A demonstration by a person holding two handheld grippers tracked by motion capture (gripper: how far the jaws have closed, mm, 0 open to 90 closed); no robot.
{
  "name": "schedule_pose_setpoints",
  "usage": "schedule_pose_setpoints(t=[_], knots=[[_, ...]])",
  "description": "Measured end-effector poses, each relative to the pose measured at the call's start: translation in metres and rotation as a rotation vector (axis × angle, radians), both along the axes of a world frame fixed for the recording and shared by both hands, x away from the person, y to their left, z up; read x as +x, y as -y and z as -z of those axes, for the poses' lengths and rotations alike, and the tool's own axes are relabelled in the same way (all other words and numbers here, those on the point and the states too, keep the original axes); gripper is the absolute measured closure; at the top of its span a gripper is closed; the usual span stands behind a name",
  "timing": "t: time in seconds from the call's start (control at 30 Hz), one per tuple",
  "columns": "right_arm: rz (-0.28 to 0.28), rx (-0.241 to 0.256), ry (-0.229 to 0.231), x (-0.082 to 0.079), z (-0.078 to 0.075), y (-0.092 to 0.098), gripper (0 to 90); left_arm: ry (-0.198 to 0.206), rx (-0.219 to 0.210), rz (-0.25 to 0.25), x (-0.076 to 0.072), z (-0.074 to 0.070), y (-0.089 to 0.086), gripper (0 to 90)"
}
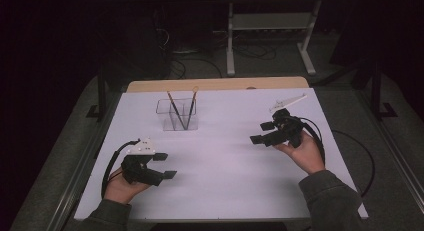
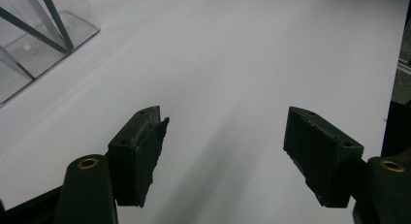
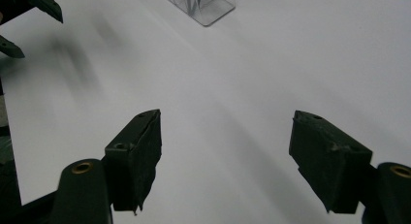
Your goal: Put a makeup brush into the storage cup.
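Two tools rest low over a white tabletop (image 1: 225, 181), largest first: the clear holder (image 1: 177, 114) stands toward the far edge, with two thin sticks (image 1: 181, 110) leaning crossed inside it. Left tool (image 1: 164, 165) and right tool (image 1: 261, 132) are both spread and empty. The holder lies ahead of the left tool, slightly nearer to it.

table top (image 1: 225, 156): plain white, light wood strip at far edge | holder (image 1: 177, 114): clear, see-through | two sticks (image 1: 181, 108): dark shafts, tan tips | left gripper (image 1: 162, 166): black, white plate | right gripper (image 1: 261, 132): black, white plate | sleeves (image 1: 330, 196): dark olive-grey | floor (image 1: 55, 156): grey
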State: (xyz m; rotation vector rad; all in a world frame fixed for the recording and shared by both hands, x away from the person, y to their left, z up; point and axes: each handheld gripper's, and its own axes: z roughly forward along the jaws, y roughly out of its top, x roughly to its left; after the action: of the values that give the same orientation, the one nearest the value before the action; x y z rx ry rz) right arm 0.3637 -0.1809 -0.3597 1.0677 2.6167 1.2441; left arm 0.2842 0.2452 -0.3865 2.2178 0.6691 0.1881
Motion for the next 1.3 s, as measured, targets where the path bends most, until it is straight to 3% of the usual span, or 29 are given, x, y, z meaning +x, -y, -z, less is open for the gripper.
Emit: schedule_pose_setpoints(t=[0.43, 0.77, 1.3], knots=[[0.032, 0.011, -0.001, -0.02, 0.013, 0.014, 25.3, 0.0, 0.003, -0.025, 0.001, 0.0, -0.002, 26.7], [0.051, 0.036, 0.028, -0.035, 0.02, 0.028, 24.5, 0.003, -0.001, -0.029, 0.0, 0.0, -0.002, 25.9], [0.095, 0.063, 0.013, -0.054, 0.037, 0.051, 24.2, 0.003, -0.006, -0.038, 0.0, 0.002, -0.002, 25.8]])
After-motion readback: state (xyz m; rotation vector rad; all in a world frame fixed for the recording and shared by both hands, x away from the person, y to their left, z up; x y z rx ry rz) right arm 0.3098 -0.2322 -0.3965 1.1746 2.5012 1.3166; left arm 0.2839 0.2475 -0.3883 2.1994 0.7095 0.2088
